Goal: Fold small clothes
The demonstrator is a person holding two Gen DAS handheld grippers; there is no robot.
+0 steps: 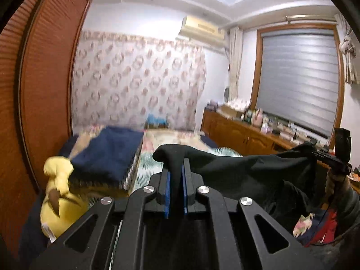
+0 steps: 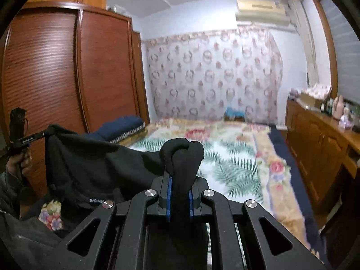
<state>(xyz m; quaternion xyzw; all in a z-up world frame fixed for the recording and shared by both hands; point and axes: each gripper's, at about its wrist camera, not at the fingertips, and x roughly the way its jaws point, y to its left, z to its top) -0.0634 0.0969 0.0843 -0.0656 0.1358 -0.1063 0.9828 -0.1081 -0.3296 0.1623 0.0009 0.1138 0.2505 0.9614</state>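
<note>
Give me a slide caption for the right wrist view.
Right gripper and left gripper hold a black garment stretched above the floral bed.

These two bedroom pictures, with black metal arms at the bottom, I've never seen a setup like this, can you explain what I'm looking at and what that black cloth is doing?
Each picture comes from a camera mounted on a handheld two-finger gripper, looking forward along its fingers; a person carries one in each hand. The left gripper and the right gripper are both shut on one black garment, holding it by two corners, stretched between them above the bed. Each camera also sees the other gripper at its picture's edge. Folded navy cloth and a yellow plush toy lie on the bed.
</note>
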